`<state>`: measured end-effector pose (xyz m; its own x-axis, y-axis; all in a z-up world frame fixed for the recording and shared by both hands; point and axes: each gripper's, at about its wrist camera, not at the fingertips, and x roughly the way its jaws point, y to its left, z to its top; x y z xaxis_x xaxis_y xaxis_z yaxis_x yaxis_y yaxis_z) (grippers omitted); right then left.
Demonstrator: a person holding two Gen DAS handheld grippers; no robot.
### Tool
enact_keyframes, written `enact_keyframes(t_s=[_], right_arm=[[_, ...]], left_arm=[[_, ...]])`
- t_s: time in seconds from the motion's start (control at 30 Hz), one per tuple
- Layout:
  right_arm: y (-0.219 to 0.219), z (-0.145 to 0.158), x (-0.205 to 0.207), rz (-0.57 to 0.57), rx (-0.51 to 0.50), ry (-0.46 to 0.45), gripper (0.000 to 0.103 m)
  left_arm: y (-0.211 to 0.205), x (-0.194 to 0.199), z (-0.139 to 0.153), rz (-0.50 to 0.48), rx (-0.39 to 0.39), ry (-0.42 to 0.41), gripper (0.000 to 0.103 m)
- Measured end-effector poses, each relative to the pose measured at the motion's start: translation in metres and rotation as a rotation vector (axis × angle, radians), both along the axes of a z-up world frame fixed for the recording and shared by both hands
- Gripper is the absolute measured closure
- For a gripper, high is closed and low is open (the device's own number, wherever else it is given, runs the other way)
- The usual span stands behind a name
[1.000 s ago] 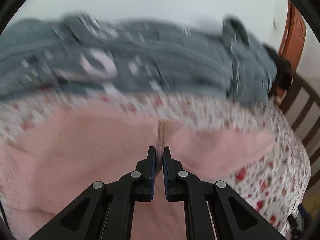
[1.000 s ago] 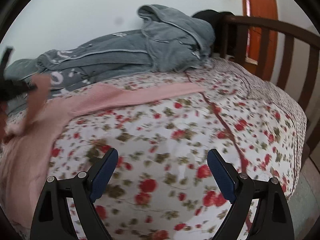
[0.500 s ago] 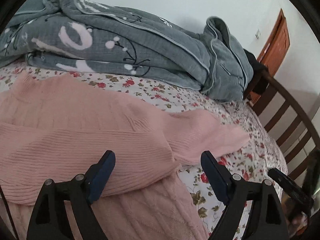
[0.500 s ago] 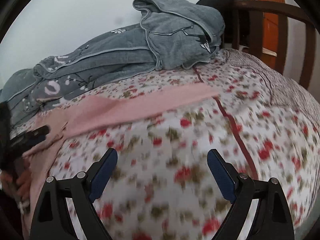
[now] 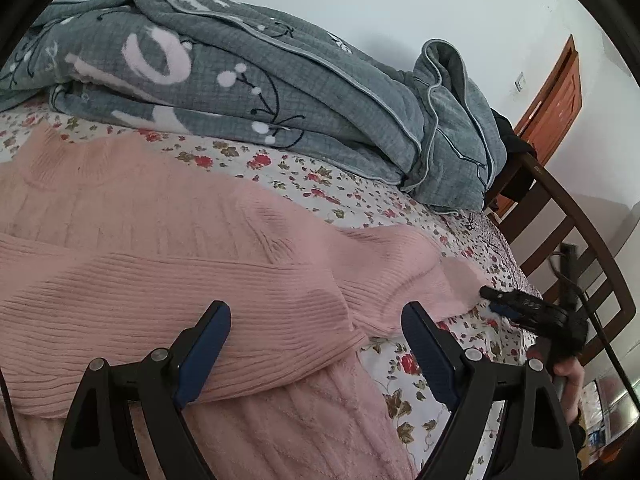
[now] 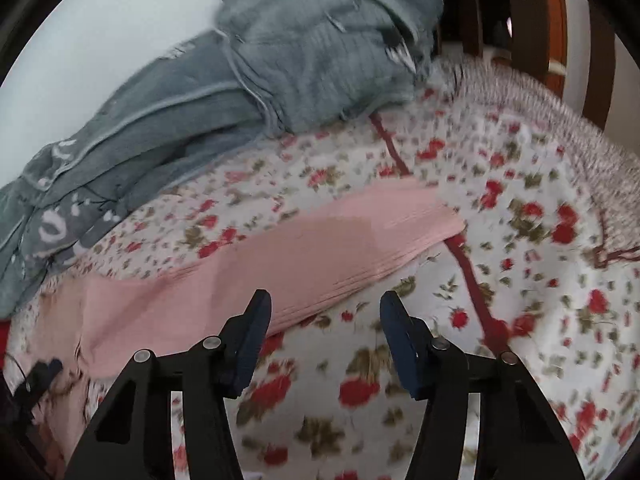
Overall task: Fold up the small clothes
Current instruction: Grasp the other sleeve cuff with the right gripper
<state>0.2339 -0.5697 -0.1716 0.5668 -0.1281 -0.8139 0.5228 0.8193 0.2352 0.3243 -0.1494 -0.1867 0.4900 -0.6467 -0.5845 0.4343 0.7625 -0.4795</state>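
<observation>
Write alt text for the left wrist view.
A pink knit sweater lies on a floral bedsheet, one sleeve folded across its body, below the open left gripper. A grey blanket is heaped behind, and the right gripper reaches the other sleeve's cuff.

The right gripper (image 6: 324,344) hangs over a flowered bedsheet (image 6: 520,280), its 2 blue-padded fingers (image 6: 400,344) apart with only sheet showing between them; the jaws have just been closing. Taking the gripper as the landmark: a pink sleeve (image 6: 320,248) lies flat on the sheet just beyond its left finger, running from the far right down toward the near left, where the rest of the pink sweater (image 6: 64,332) spreads. Further beyond, a grey blanket (image 6: 280,60) is heaped against the pale wall. Past the blanket, to the right, stands a dark wooden bed rail (image 6: 532,20). The whole view is blurred.
</observation>
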Motion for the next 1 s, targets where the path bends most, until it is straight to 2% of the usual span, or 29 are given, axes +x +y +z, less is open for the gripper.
enact_keyframes(t_s=[0.3, 0.33, 0.37, 0.4, 0.47, 0.6, 0.7, 0.77, 0.87, 0.93, 1.0], right_arm=[[-0.015, -0.011, 0.023, -0.051, -0.005, 0.018, 0.045], [-0.016, -0.01, 0.024, -0.059, -0.012, 0.015, 0.051], [-0.018, -0.009, 0.024, -0.069, -0.027, 0.006, 0.062], [-0.019, -0.009, 0.025, -0.057, -0.02, -0.005, 0.096], [-0.018, -0.002, 0.021, -0.062, -0.033, -0.04, 0.097], [0.004, 0.035, 0.008, -0.057, -0.161, -0.12, 0.097], [0.032, 0.079, -0.001, -0.025, -0.274, -0.188, 0.097], [0.055, 0.112, -0.006, 0.01, -0.303, -0.245, 0.097], [0.095, 0.154, -0.014, 0.081, -0.37, -0.34, 0.097], [0.125, 0.176, -0.013, 0.128, -0.413, -0.38, 0.097], [0.155, 0.193, -0.01, 0.185, -0.414, -0.421, 0.097]], left_arm=[[0.002, 0.002, -0.004, 0.033, -0.005, 0.014, 0.016], [0.002, 0.002, -0.004, 0.036, -0.005, 0.014, 0.016], [0.002, 0.003, -0.004, 0.039, -0.005, 0.015, 0.016], [0.002, 0.003, -0.005, 0.04, -0.004, 0.016, 0.016], [0.001, 0.003, -0.005, 0.039, -0.004, 0.019, 0.016], [0.006, 0.008, -0.007, 0.043, -0.033, 0.039, 0.016], [0.011, 0.008, -0.005, 0.062, -0.055, 0.036, 0.016], [0.018, 0.006, -0.001, 0.095, -0.072, 0.021, 0.017], [0.044, 0.008, 0.008, 0.194, -0.132, 0.001, 0.018], [0.065, 0.011, 0.018, 0.249, -0.17, 0.031, 0.018], [0.101, 0.005, 0.038, 0.267, -0.251, 0.053, 0.018]])
